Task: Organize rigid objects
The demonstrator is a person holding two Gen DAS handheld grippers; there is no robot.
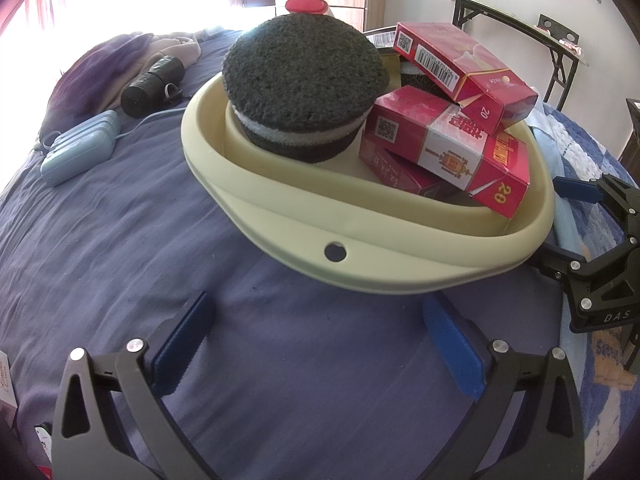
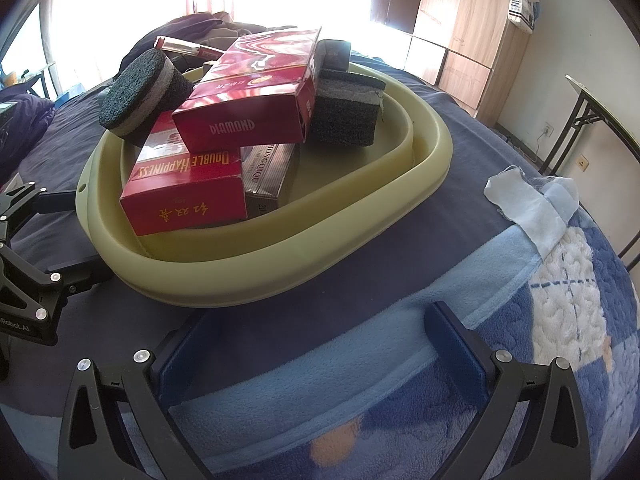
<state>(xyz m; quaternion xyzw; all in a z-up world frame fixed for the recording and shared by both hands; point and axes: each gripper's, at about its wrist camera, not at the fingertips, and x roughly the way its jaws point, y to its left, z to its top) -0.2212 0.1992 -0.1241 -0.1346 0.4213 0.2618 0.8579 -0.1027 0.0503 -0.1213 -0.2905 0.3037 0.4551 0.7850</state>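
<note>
A cream silicone basin (image 1: 400, 276) sits on a bed covered by a dark blue sheet (image 1: 120, 240), holding the sorted items. In the left wrist view, a round black scouring pad (image 1: 300, 76) with a grey middle layer stands at the basin's 11 o'clock side, and red cigarette packs (image 1: 444, 148) are piled at 3 o'clock, one half buried under the others. The right wrist view shows a "Diamond" pack (image 2: 256, 96) leaning on a "Double Happiness" pack (image 2: 188, 188), with a square scouring pad (image 2: 348, 108) behind. A red-capped item (image 1: 306, 5) past the basin is mostly hidden. The left hand-held gripper (image 1: 320, 344) hovers at 6 o'clock with jaws spread, empty. The right hand-held gripper (image 2: 316, 352) is likewise spread wide, holding nothing, above a blue fleece blanket (image 2: 560, 300). A pale blue power bank (image 1: 80, 152) lies at 9 o'clock.
</note>
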